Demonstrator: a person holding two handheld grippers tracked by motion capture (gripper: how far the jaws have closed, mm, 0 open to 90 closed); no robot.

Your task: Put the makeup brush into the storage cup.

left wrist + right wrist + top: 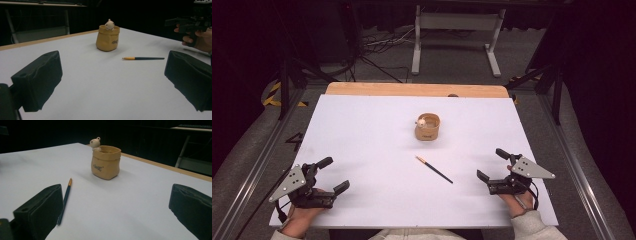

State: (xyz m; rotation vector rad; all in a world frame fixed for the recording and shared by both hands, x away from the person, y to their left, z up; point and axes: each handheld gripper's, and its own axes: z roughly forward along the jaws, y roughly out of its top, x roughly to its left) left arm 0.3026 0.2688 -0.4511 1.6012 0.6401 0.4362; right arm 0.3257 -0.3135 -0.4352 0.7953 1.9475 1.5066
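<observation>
Your left gripper (pixel 329 174) at lower left and right gripper (pixel 492 163) at lower right both rest with jaws spread wide, holding nothing. The pen (pixel 434 169) lies flat between them, below the tan pot (pixel 427 127) at frame centre.

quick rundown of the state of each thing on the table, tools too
pencil: lying flat on the white table, untouched, gold end toward the pot
pot: upright, open top, small bear figure on its rim; inside not visible
left tool: open, holding nothing, low over the table's near left corner
right tool: open, holding nothing, low over the table's near right
</observation>
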